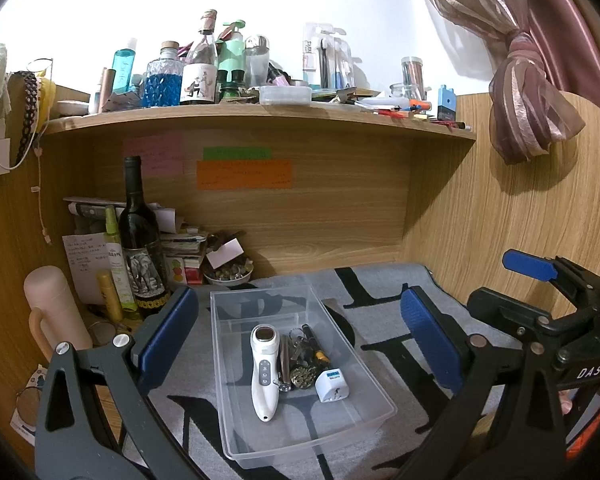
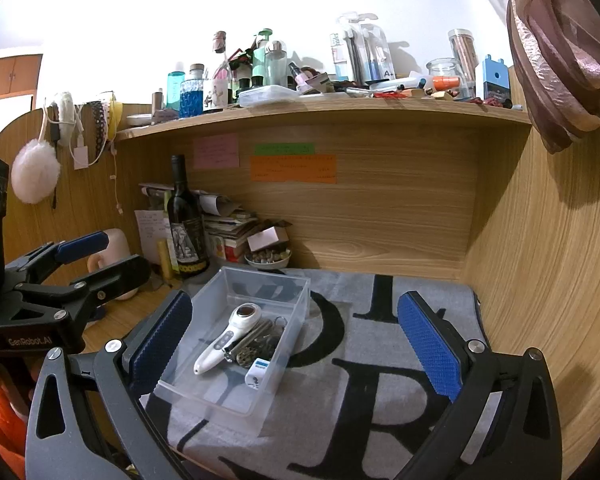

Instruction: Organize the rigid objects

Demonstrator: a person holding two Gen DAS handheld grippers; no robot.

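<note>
Hovering over the desk, left hand-held gripper and right hand-held gripper both gape, holding nothing. Clear bin on the grey mat already holds white handheld device, adapter, metal bits. Likely wrap-up: withdraw straight, avoid clipping bin walls.

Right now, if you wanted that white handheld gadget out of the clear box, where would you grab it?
Probably the narrow waist of the white gadget, below its round head. It lies flat in the clear box, so come straight down from above, jaws across its width. Metal bits crowd one side, leaving that jaw little room.
</note>
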